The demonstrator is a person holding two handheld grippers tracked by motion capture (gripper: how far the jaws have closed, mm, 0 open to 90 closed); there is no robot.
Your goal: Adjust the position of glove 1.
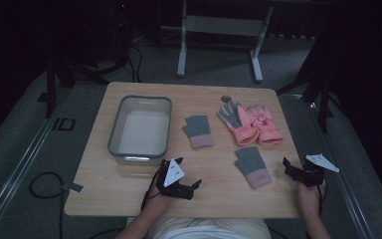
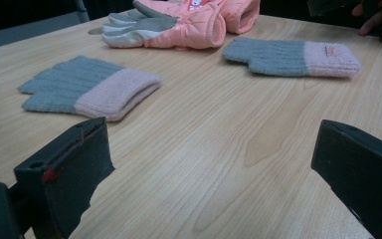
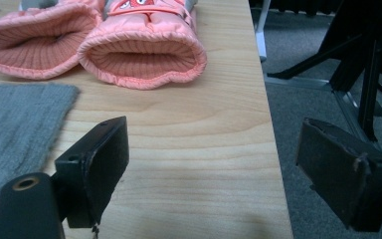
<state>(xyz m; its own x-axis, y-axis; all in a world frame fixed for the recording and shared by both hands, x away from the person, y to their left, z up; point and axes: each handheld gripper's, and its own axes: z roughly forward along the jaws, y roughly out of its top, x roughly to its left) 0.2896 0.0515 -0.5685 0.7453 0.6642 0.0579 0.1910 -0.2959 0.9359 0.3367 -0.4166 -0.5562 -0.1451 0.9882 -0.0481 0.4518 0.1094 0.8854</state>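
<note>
Two grey knit gloves with pink cuffs lie flat on the wooden table, one mid-table and one nearer the front right. A pair of pink padded gloves lies behind them. My left gripper rests low near the front edge, open, with bare wood between its jaws; the knit gloves lie ahead of it. My right gripper is open at the table's right edge, facing the pink gloves' cuffs, with a knit glove to its left.
A grey plastic bin with nothing in it stands on the left half of the table. The table's right edge runs between the right gripper's jaws, with carpeted floor and dark stand legs beyond. A white frame stands behind the table.
</note>
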